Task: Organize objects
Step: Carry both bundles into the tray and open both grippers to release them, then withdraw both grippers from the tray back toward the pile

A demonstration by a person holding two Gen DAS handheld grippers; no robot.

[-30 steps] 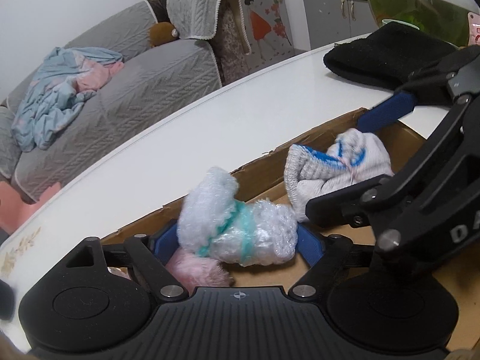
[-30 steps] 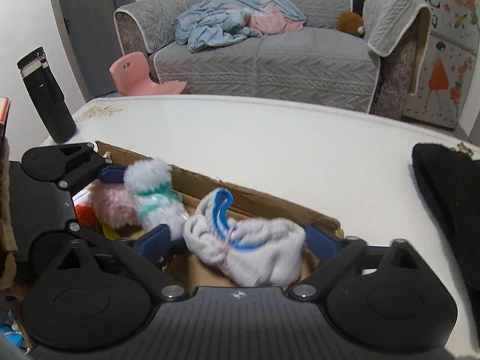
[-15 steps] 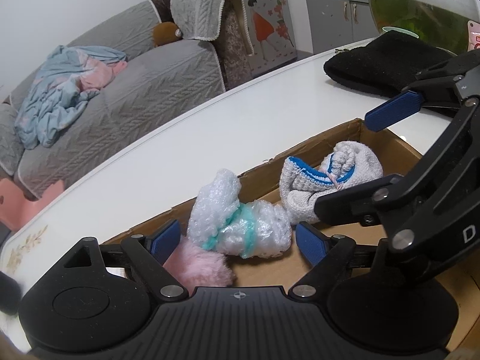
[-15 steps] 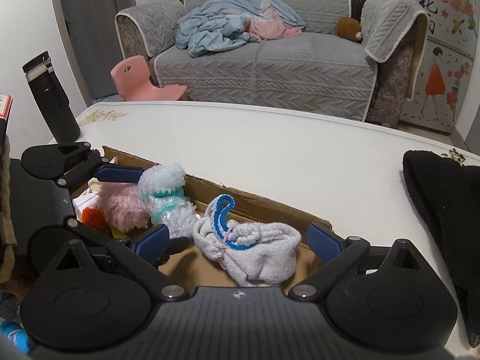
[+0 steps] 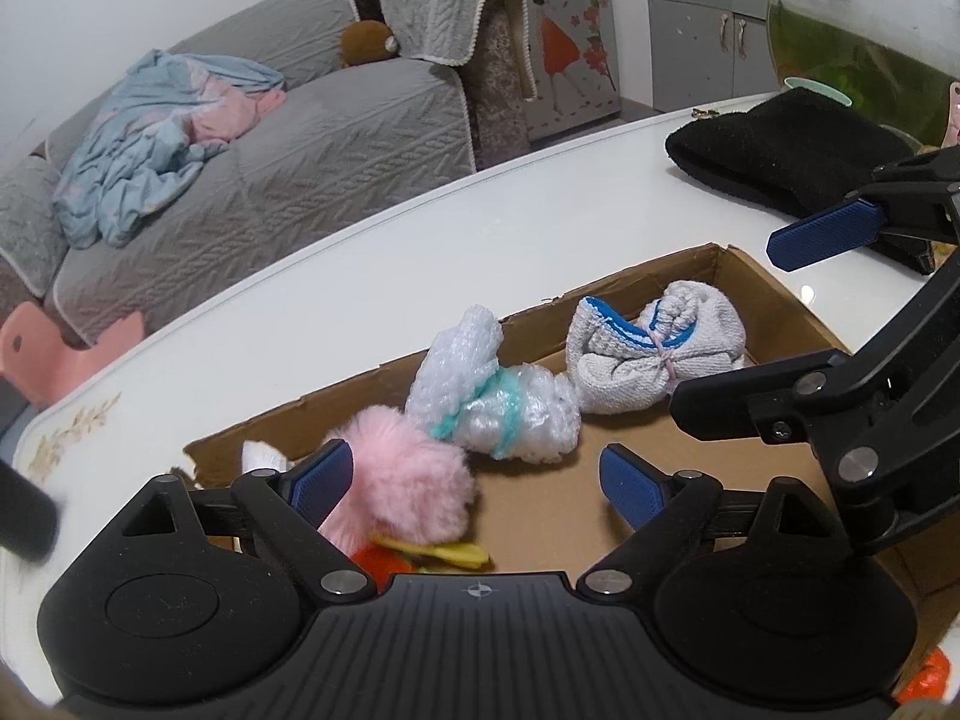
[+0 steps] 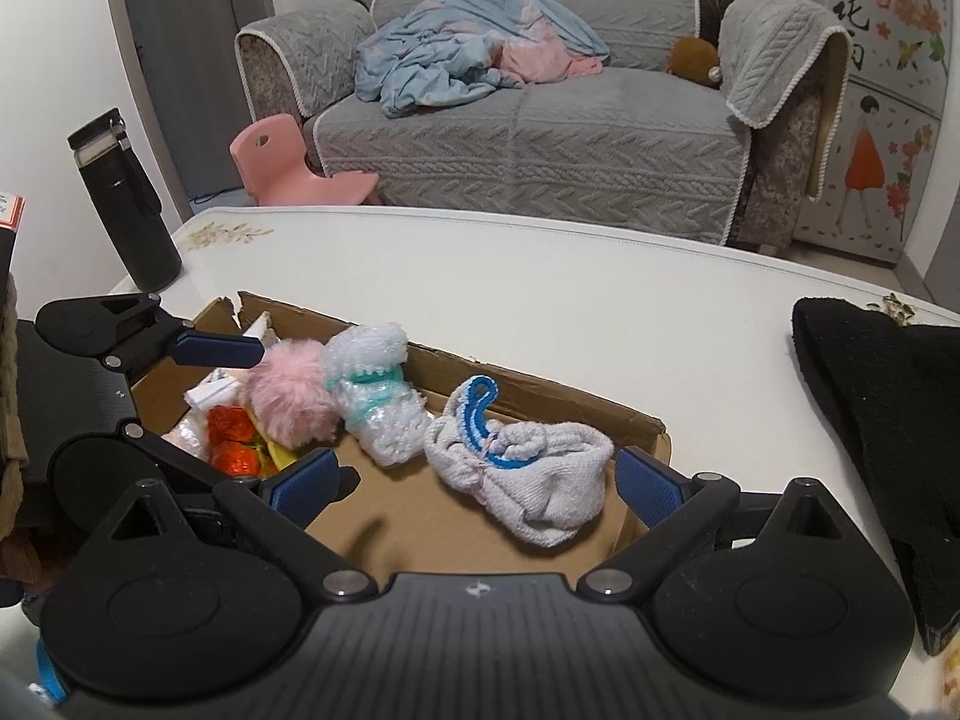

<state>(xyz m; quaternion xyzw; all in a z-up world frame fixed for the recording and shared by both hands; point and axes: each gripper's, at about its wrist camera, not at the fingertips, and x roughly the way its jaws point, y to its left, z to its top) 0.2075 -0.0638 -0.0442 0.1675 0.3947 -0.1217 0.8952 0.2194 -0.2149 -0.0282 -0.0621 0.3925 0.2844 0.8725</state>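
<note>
An open cardboard box sits on the white table. In it lie a fluffy white sock bundle with a teal band, a grey-white sock bundle with blue trim and a pink fluffy ball. My left gripper hovers over the box with its jaws opening; the pink ball lies below, between the pads, and nothing is gripped. My right gripper is open just short of the grey-white bundle, its pads clear of it.
Red and yellow items fill the box's left end. A black cloth lies on the table to the right, a glass bowl behind it. A black bottle stands at the table's left corner. A grey sofa is beyond.
My left gripper let go of the fluffy white bundle, which now lies in the box, and drew back and up. The grey-white bundle has settled on the box floor in front of the right gripper.
</note>
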